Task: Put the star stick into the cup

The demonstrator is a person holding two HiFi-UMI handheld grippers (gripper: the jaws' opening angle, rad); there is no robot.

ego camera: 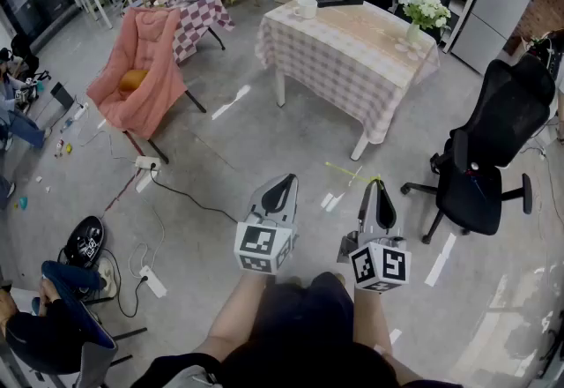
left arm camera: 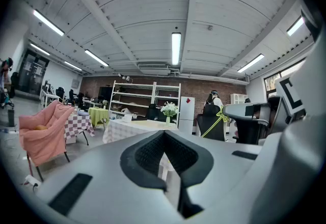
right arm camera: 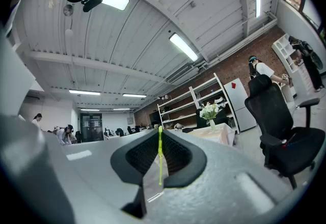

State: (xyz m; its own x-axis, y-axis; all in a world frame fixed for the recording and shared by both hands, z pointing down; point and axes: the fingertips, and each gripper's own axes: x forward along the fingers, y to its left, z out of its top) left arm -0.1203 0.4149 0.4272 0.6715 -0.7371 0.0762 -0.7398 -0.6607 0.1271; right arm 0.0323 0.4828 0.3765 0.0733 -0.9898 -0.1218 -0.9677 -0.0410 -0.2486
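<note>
Open office with a checked desk (ego camera: pixel 352 60); we carry the star stick (right arm camera: pixel 160 162) well short of it.
Right claw (ego camera: pixel 381 188) pinches its thin, light, likely bendy stem; left claw (ego camera: pixel 284 182) closed, empty.

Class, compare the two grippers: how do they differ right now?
The right gripper clamps the yellow-green star stick; the left gripper holds nothing. The left gripper's jaws meet directly; the right gripper's close on the thin stick. Both are shut and carry a marker cube.

Left gripper (ego camera: pixel 284 182) looks matt grey plastic; the tablecloth (ego camera: pixel 352 69), checked cloth.
</note>
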